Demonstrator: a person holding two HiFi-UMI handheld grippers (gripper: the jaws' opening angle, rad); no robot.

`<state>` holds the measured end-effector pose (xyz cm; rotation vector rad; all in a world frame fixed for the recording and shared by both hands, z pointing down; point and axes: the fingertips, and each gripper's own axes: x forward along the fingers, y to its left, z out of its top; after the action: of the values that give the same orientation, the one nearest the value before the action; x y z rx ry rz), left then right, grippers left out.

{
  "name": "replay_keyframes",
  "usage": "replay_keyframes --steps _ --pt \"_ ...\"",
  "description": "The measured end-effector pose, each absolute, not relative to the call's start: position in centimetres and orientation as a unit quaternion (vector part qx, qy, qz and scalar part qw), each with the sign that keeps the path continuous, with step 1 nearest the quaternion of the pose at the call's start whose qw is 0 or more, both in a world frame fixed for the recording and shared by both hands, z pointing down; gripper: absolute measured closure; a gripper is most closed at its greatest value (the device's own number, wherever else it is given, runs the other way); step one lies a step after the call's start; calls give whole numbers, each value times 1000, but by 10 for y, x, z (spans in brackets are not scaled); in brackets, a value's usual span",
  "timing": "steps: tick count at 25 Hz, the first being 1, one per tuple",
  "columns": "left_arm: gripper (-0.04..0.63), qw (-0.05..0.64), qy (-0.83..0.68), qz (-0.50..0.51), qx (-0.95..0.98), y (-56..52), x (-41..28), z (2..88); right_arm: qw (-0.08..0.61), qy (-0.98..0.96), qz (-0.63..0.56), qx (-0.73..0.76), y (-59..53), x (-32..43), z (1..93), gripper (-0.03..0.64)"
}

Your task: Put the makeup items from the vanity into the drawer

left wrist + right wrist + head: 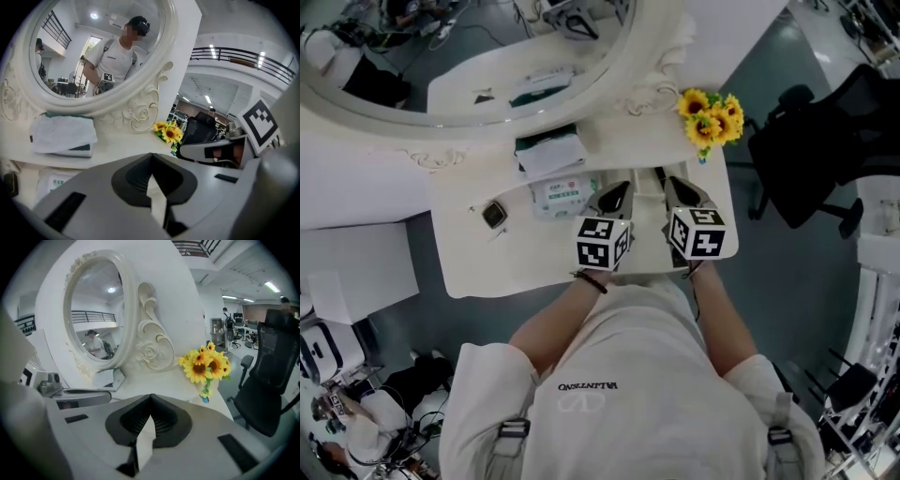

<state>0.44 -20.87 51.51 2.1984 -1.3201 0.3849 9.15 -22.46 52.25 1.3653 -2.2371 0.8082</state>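
1. Reaching fwd from the torso, both forearms are running side by side over the vanity's near edge. The left gripper and right gripper are pointing twd the mirror, just beside each other, w/ marker cubes facing up.
2. Left gripper's jaws are pressing together at the tips w/ nothing between them. Right gripper's jaws are meeting the same way, also empty.
3. Task item: a small dark compact is lying on the vanity's left part, well apart from both grippers. A wipes pack is sitting between it and the left gripper.
4. Room: bare top is showing left of the compact & along the near edge. The right gripper is hanging near the vanity's right edge. Sunflowers are standing at the back right corner, and an office chair is standing beyond that edge.
5. Head view is giving the whole top at once. Left gripper view is catching the compact only at its left border, plus a tissue pack under the mirror frame. Right gripper view is showing the sunflowers & chair up close.
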Motion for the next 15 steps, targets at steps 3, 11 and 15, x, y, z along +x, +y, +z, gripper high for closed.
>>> replay_keyframes --steps 3,11,15 --pt "594 222 -503 135 824 -207 -15 490 159 -827 247 480 -223 90 492 607" --pt "594 94 -509 88 851 -190 -52 409 91 -861 157 475 -215 98 422 607" --pt "594 65 -530 65 843 -181 -80 383 65 -867 130 476 -215 98 397 607"
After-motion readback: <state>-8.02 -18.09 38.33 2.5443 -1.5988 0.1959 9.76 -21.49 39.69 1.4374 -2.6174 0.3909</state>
